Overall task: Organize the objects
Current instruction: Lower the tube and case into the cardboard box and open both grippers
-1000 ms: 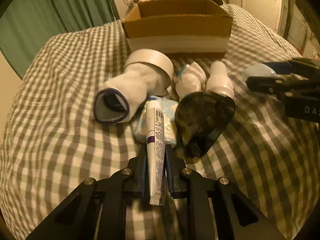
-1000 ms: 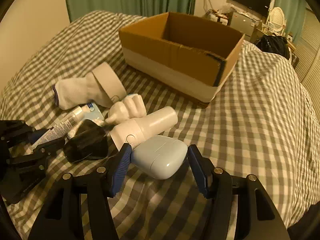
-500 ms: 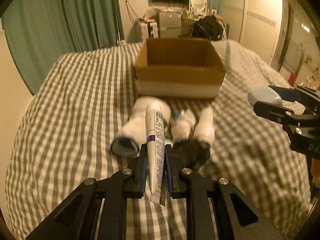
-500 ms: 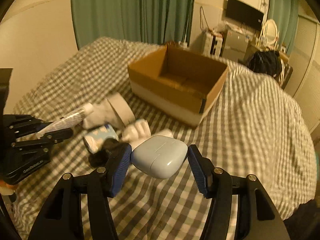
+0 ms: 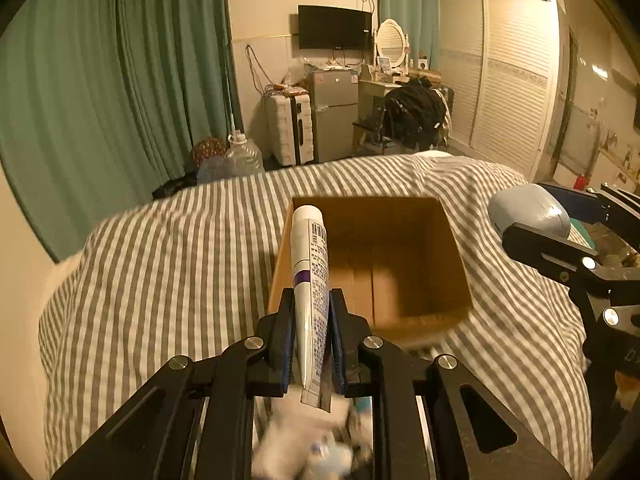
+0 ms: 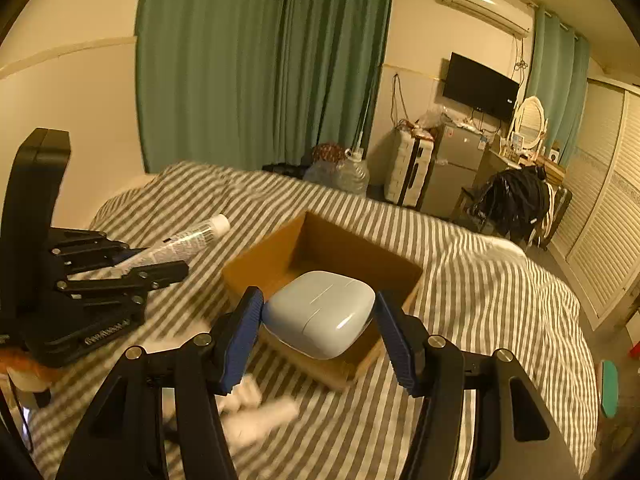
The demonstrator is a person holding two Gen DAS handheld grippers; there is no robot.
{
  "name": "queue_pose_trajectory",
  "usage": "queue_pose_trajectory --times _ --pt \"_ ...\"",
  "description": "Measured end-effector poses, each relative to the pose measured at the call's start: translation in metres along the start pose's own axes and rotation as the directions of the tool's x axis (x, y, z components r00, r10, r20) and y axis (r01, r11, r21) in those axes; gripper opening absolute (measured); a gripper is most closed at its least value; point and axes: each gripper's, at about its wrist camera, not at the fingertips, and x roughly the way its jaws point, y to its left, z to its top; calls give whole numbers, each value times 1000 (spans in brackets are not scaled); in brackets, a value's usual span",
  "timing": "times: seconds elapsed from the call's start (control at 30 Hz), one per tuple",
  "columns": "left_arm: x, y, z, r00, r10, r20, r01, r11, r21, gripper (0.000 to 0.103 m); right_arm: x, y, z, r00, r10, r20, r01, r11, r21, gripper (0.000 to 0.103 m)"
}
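My left gripper (image 5: 311, 312) is shut on a white tube (image 5: 310, 280) with a purple band, held in the air over the near left wall of the open cardboard box (image 5: 408, 332). My right gripper (image 6: 318, 312) is shut on a pale blue rounded case (image 6: 320, 314), held above the near side of the box (image 6: 264, 264). The box looks empty inside. In the left wrist view the right gripper and the case (image 5: 528, 212) are to the right of the box. In the right wrist view the left gripper and the tube (image 6: 188, 240) are to the left.
The box sits on a bed with a grey and white checked cover (image 5: 168, 280). Blurred white objects (image 6: 256, 412) lie on the cover below the grippers. Green curtains (image 5: 100, 80), a suitcase, a small fridge (image 5: 334, 116) and a wardrobe stand beyond the bed.
Both grippers have risen and moved forward with their loads, from low over the pile of objects to above the box. The sock, bottles and dark item have dropped below view.
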Motion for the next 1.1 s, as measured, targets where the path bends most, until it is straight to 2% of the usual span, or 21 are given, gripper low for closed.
queue_pose_trajectory --times 0.2,0.37,0.43,0.57,0.7,0.83,0.87,0.93,0.97,1.0,1.03,1.1 --pt "53 1 39 999 -52 -7 52 999 6 16 58 -28 39 1000 -8 4 8 999 52 58" --pt "98 6 51 994 -105 -24 105 994 2 16 117 -52 54 1000 -11 -27 14 993 116 58" --pt "118 9 52 991 -129 -41 128 992 -9 16 141 -61 50 999 0 -53 8 988 151 58" --pt "151 5 44 989 -125 -84 126 992 14 16 186 -76 35 993 36 -113 -10 975 220 58" --pt "173 -5 29 983 -123 -132 129 991 35 16 211 -81 13 985 50 -164 -12 973 230 58" --pt "181 -18 16 982 -96 -161 113 988 102 18 221 -84 2 979 59 -193 -13 973 230 58" --pt "180 -21 12 981 -92 -171 113 987 112 20 222 -84 1 978 69 -197 -22 972 235 58" --pt "183 -22 11 978 -93 -188 115 988 106 33 218 -84 -2 979 81 -189 -31 967 251 58" --pt "179 -20 8 977 -96 -189 115 989 95 52 214 -85 -3 980 85 -178 -37 965 259 60" --pt "173 -18 6 978 -94 -184 111 990 82 66 207 -87 -2 983 88 -159 -43 963 265 65" --pt "166 -16 5 980 -90 -176 104 992 71 68 202 -86 -1 986 84 -143 -43 962 270 70" --pt "148 -12 2 984 -90 -154 99 994 55 70 184 -89 2 992 71 -108 -38 959 280 71"
